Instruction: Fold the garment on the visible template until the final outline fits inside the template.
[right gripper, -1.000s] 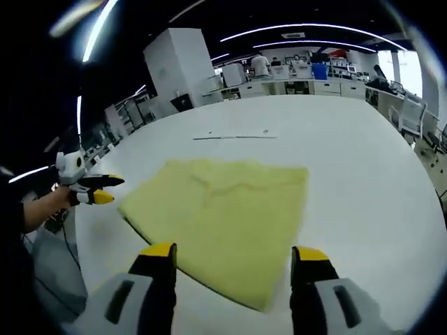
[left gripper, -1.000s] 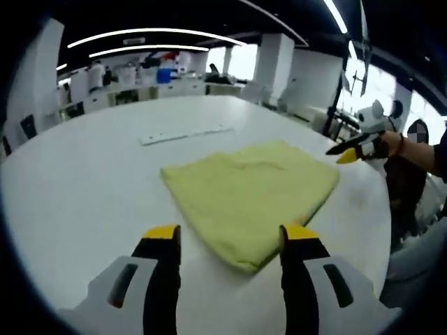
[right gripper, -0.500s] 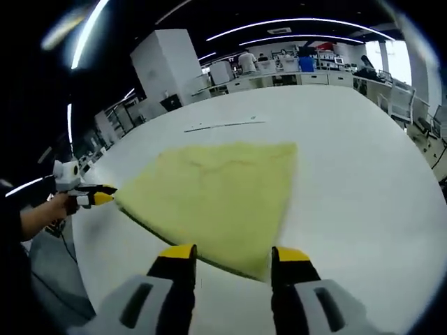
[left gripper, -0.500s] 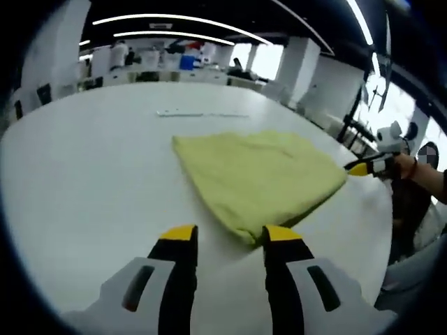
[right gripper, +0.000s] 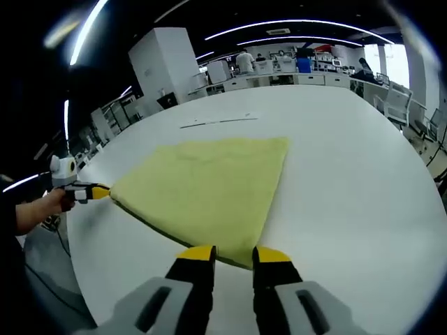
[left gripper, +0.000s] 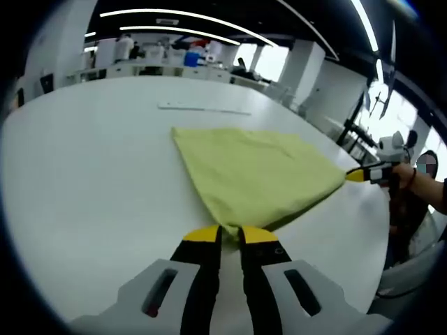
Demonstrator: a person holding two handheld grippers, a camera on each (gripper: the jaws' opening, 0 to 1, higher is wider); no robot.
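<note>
Left gripper view: yellow garment (left gripper: 258,171) lies folded flat on the white table (left gripper: 84,167), its near corner pinched between the nearly closed jaws of my left gripper (left gripper: 230,233). My right gripper (right gripper: 233,254) clamps another corner of the garment (right gripper: 209,185) likewise. A pale strip (left gripper: 202,107) lies on the far table.

Your yellow garment (left gripper: 255,178) lies flat on the white table (left gripper: 84,174), folded into a rough rectangle, smooth with faint creases, its two near corners each sitting between a tool's tips.
</note>
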